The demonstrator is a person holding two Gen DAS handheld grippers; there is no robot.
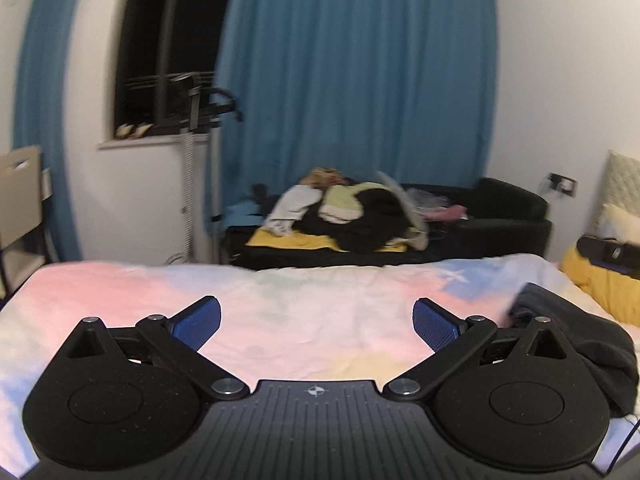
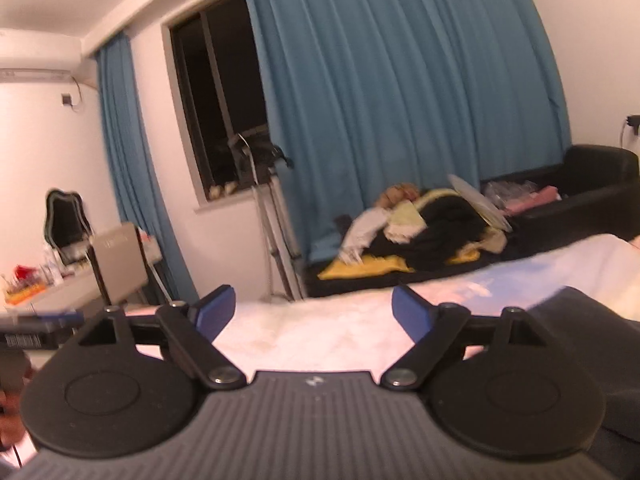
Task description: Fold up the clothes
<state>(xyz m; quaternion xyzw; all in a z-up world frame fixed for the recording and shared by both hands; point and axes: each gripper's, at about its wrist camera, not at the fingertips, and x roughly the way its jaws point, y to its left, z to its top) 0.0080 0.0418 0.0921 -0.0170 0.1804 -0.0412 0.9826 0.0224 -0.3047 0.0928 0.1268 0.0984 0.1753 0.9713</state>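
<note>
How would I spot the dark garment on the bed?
Start at the bed with the pastel pink-and-blue cover. On its right side, beside the yellow blanket, lies a crumpled black garment. It is the only dark thing on that pale cover.

A bed (image 1: pixel 280 300) spread with a pastel sheet is seen in front of a black sofa (image 1: pixel 508 208), behind which blue curtains (image 1: pixel 360 80) are hung beside a dark window (image 1: pixel 168 40), while a cluttered tabletop (image 2: pixel 52 292) and chair (image 2: pixel 120 260) are set at left.
</note>
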